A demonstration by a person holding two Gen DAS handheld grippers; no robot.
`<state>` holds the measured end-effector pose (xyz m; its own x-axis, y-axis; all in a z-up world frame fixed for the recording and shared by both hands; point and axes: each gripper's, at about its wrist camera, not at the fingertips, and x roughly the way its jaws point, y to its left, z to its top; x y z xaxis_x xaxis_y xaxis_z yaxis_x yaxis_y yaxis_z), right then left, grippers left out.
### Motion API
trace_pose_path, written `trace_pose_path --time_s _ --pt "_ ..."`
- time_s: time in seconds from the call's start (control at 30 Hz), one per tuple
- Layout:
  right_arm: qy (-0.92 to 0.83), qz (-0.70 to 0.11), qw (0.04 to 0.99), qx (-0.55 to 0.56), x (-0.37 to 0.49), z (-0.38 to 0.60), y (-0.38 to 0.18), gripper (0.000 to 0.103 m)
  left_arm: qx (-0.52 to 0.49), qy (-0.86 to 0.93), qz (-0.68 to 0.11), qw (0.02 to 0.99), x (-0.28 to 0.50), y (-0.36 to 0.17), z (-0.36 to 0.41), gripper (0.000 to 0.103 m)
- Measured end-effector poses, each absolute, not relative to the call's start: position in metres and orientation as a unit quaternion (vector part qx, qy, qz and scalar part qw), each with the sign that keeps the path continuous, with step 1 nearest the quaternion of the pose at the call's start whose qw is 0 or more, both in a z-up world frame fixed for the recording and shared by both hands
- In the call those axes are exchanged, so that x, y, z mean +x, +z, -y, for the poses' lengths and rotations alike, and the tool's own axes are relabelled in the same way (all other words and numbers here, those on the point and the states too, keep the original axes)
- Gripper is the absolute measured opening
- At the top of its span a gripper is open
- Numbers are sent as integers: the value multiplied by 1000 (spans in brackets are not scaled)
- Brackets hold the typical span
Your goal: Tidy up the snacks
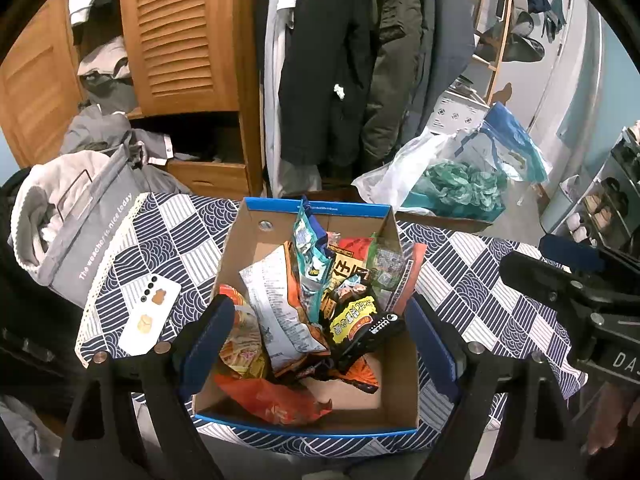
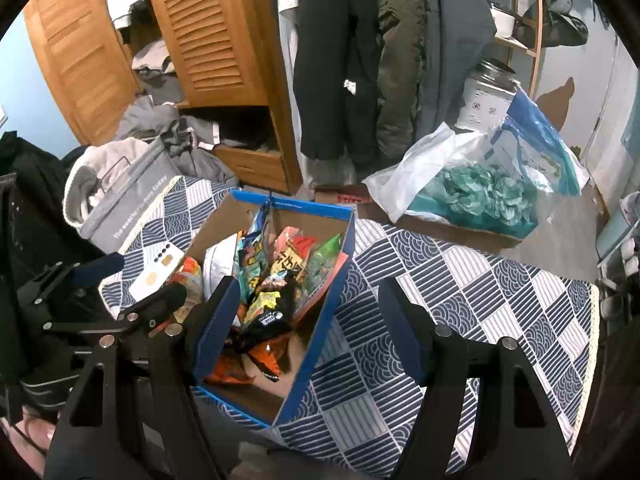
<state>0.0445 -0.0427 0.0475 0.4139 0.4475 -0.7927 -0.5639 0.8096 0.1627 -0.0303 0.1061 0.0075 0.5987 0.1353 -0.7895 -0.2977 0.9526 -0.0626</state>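
Cardboard box (image 1: 256,240) of snack bags (image 1: 280,304) under left tool (image 1: 316,344); right tool (image 2: 308,328) alongside; both wide open, empty.

A patterned tablecloth (image 1: 472,280) carries a cardboard box (image 1: 256,248) and a white phone (image 1: 150,320).

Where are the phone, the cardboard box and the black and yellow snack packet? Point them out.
phone (image 1: 149,315): left wrist view, middle of its white back.
cardboard box (image 1: 400,380): left wrist view, bare floor.
black and yellow snack packet (image 1: 354,318): left wrist view, yellow label.

louvered wooden wardrobe (image 1: 176,32), hanging coats (image 1: 332,60)
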Motion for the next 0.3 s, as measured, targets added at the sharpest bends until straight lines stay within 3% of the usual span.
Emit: trace_pose_path --time_s 0.3 --pt "301 -450 838 -64 44 43 47 71 -98 123 -435 886 -32 6 -107 89"
